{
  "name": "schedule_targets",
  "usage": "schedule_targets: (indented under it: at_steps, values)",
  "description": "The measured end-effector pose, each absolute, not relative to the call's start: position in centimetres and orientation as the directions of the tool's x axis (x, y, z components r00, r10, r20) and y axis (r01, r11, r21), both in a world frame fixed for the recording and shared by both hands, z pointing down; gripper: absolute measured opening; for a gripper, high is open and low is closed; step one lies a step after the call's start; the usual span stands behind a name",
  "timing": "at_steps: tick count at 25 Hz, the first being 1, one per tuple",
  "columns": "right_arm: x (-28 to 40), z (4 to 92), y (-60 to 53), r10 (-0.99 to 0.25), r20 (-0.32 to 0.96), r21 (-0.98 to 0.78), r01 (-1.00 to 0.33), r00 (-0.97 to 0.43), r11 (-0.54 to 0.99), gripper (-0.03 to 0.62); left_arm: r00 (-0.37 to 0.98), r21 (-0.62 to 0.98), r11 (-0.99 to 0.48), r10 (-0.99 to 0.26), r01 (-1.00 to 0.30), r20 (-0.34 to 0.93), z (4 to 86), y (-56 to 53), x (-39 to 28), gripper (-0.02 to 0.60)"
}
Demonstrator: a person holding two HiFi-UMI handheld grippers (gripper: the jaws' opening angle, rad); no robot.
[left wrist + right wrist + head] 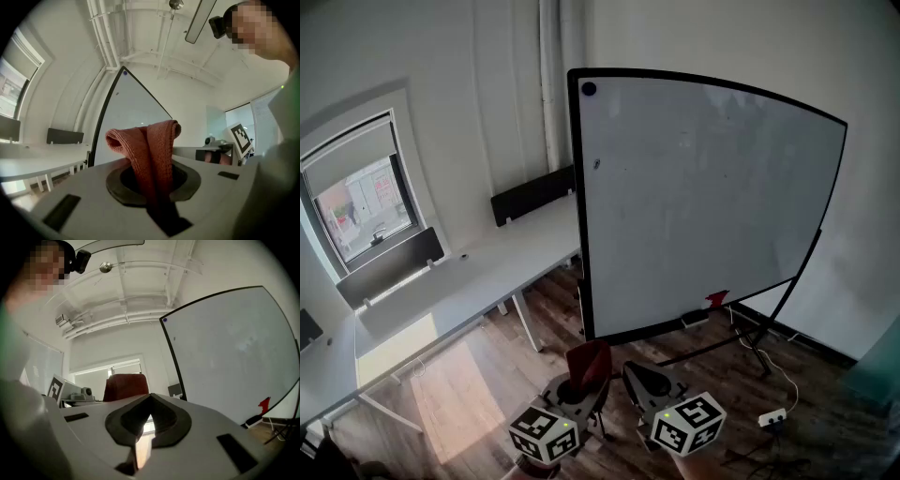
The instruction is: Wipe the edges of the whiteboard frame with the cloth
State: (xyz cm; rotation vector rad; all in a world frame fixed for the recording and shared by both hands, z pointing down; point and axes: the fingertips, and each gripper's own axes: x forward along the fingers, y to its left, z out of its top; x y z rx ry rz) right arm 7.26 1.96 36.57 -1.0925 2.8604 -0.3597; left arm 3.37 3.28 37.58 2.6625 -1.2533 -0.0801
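The whiteboard stands ahead of me on a stand, its black frame running round the white panel. Both grippers are low, in front of its bottom left corner and apart from it. My left gripper is shut on a red knitted cloth, which sticks up folded between the jaws. My right gripper sits beside it, shut with nothing held. From the right gripper view the cloth shows to the left and the whiteboard to the right. The left gripper view sees the whiteboard edge-on.
A long white desk with black dividers runs left of the board below a window. A red object and a dark eraser rest on the board's tray. Stand legs, cables and a power strip lie on the wooden floor.
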Motion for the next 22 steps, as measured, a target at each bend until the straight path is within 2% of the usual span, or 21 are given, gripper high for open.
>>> schedule_targets:
  at_steps: [12, 22]
  values:
    - [7.6, 35.9, 2.0, -0.658, -0.01, -0.261, -0.633, -0.753, 0.729, 0.002, 0.64, 0.188, -0.624, -0.767, -0.758, 0.032, 37.5, 3.4, 3.7, 0.069]
    - [8.5, 35.5, 2.3, -0.636, -0.017, -0.264, -0.61, -0.771, 0.747, 0.002, 0.625, 0.109, -0.619, -0.78, -0.778, 0.031, 34.9, 1.0, 2.4, 0.069]
